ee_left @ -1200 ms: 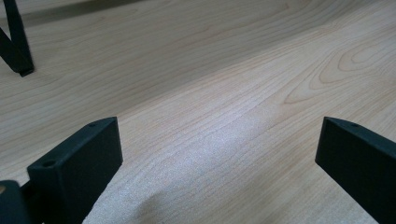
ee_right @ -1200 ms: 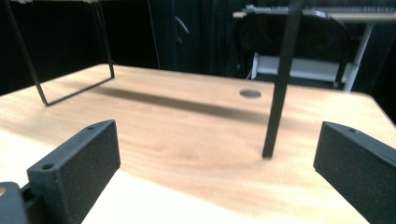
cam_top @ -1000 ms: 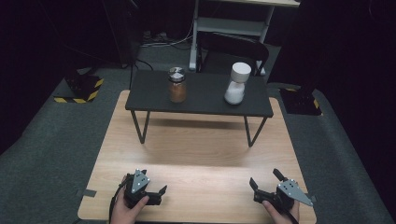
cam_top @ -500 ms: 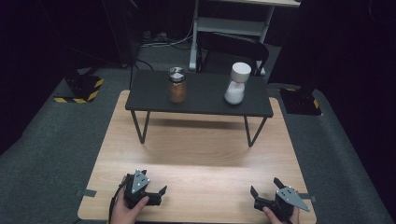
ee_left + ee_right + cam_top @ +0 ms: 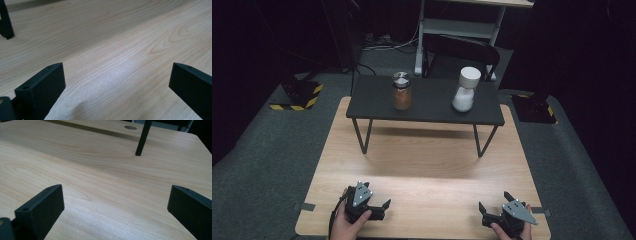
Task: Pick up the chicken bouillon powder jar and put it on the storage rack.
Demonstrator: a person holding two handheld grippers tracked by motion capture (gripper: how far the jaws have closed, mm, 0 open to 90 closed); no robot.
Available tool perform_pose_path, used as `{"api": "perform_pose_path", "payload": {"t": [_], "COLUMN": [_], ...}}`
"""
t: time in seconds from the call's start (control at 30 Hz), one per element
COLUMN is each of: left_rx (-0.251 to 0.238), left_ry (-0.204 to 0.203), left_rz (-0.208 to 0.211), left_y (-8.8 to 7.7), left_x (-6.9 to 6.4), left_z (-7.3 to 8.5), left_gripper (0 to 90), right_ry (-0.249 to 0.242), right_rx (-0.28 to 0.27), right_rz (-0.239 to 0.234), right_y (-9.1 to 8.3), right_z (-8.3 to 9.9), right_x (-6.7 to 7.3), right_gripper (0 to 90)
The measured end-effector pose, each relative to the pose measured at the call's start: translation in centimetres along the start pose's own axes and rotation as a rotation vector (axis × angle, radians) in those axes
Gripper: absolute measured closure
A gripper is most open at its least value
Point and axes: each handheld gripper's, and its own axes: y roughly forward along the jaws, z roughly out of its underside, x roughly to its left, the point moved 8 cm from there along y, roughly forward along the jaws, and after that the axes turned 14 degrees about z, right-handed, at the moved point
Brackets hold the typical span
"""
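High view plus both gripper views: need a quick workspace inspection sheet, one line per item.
Surface: light wooden table, bare near edge; black shelf on thin legs stands at its far end.
Job's things: brown jar and white jar upright on the shelf, apart.
Clutter: nothing seen.
Grippers: left gripper and right gripper low at the near edge, jaws wide open, nothing between them.
Cables: black cable trails from the left gripper.
Surroundings: grey carpet, hazard-striped blocks, white frame behind.

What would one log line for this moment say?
left claw: open, empty, low over table | right claw: open, empty | brown jar, white jar: upright on black shelf, untouched
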Motion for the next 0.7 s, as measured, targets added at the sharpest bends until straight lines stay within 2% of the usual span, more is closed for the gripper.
{"api": "perform_pose_path", "payload": {"t": [0.4, 0.57, 0.7], "left_rx": [-0.026, -0.045, -0.035], "left_ry": [0.028, 0.032, 0.047], "left_rz": [-0.015, -0.023, -0.028], "left_y": [-0.33, -0.51, -0.42], "left_x": [-0.46, -0.64, -0.89], "left_z": [0.42, 0.65, 0.60], "left_gripper": [0.9, 0.9, 0.9], "right_ry": [-0.009, 0.007, 0.006], "right_rx": [0.008, 0.010, 0.015], "right_rz": [-0.045, -0.062, -0.071], "right_y": [0.63, 0.79, 0.89], "right_z": [-0.30, -0.30, -0.37], "right_x": [-0.21, -0.46, -0.52], "right_gripper": [0.4, 0.3, 0.4]}}
